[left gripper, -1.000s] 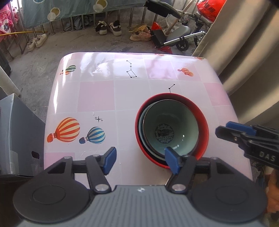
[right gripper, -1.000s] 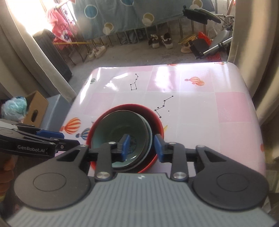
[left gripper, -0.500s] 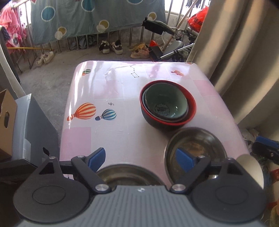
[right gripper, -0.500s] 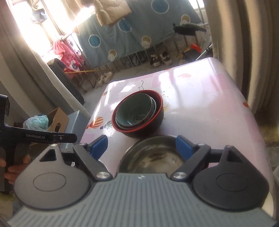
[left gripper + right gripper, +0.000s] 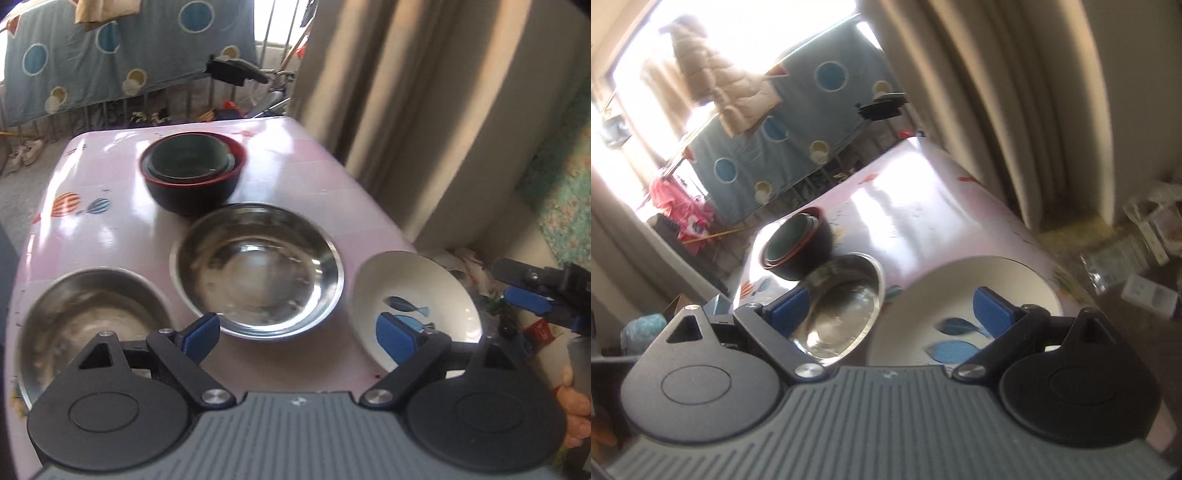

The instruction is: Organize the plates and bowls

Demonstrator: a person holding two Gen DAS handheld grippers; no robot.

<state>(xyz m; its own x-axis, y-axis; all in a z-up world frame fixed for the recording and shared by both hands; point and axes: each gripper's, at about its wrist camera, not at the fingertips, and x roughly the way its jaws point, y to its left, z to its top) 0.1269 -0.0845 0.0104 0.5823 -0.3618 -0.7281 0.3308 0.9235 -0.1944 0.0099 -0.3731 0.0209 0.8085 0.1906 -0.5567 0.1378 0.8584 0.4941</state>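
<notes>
**Worktop layout: four dish positions**

Seen from the left wrist: worktop [image 5: 110,236] carries a bowl stack [image 5: 192,173] toward the far end, smaller bowls nested inside the biggest one. Just in front of the stack, about touching it: metal basin [image 5: 258,273], mid-worktop. Near-left corner: second metal basin [image 5: 85,325], beside the first, small gap between. Near-right edge: plate [image 5: 413,299], right of the middle basin, close but apart.

Right wrist view agrees: plate [image 5: 964,295] nearest, metal basin [image 5: 846,306] left of it, bowl stack [image 5: 798,247] behind the basin. Curtain [image 5: 424,110] hangs right of the worktop. Railing with a hung sheet [image 5: 110,55] stands beyond the far end.
</notes>
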